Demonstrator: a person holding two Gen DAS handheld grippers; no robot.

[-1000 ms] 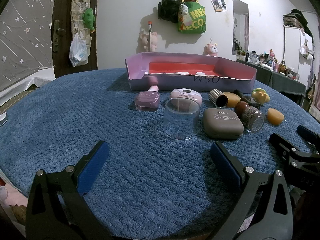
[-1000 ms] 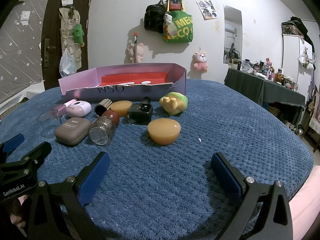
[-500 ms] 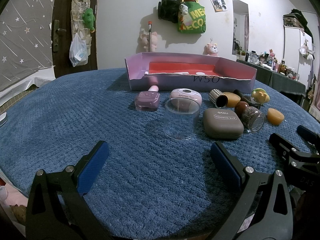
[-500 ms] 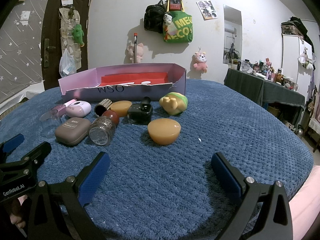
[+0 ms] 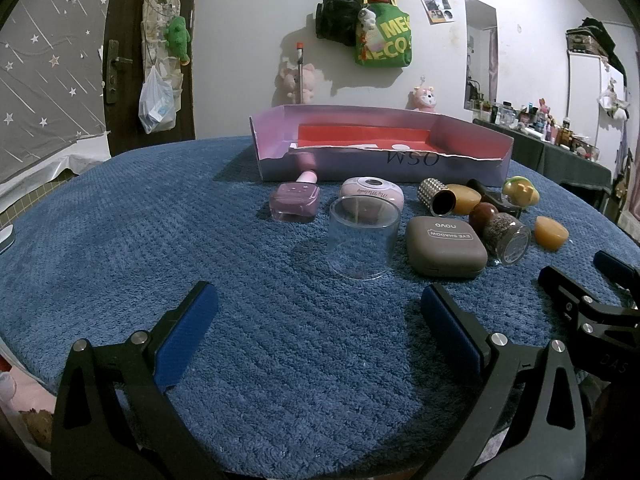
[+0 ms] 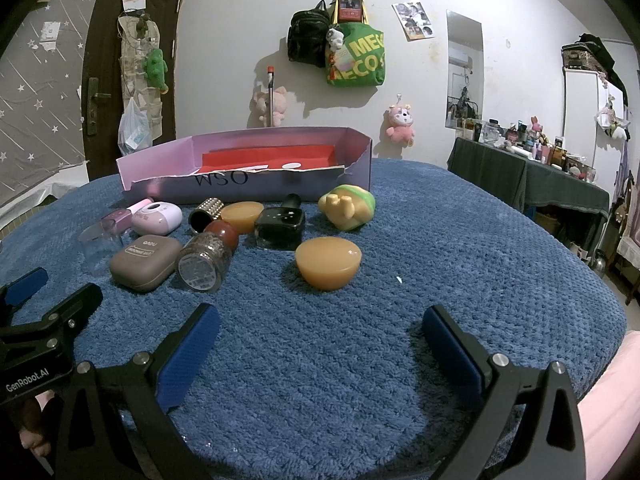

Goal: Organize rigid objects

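Note:
A pink open box [image 5: 380, 160] [image 6: 244, 180] with a red liner stands at the back of the blue table. In front of it lie a clear cup [image 5: 363, 237], a purple bottle [image 5: 295, 201], a pink round case [image 5: 372, 194], a taupe eye-shadow case [image 5: 446, 246] [image 6: 145, 257], a glitter jar [image 6: 204, 262], an amber half-dome [image 6: 329, 263], a black bottle [image 6: 281, 221] and a yellow-green toy [image 6: 347, 206]. My left gripper [image 5: 318, 332] is open and empty, short of the cup. My right gripper [image 6: 320, 354] is open and empty, short of the half-dome.
The table is covered by a blue textured cloth [image 5: 140, 240]. A studded gold tube [image 6: 206, 212] and another amber piece [image 6: 240, 213] lie by the box. A dark side table [image 6: 532, 172] with many small bottles stands at the right. Bags hang on the far wall.

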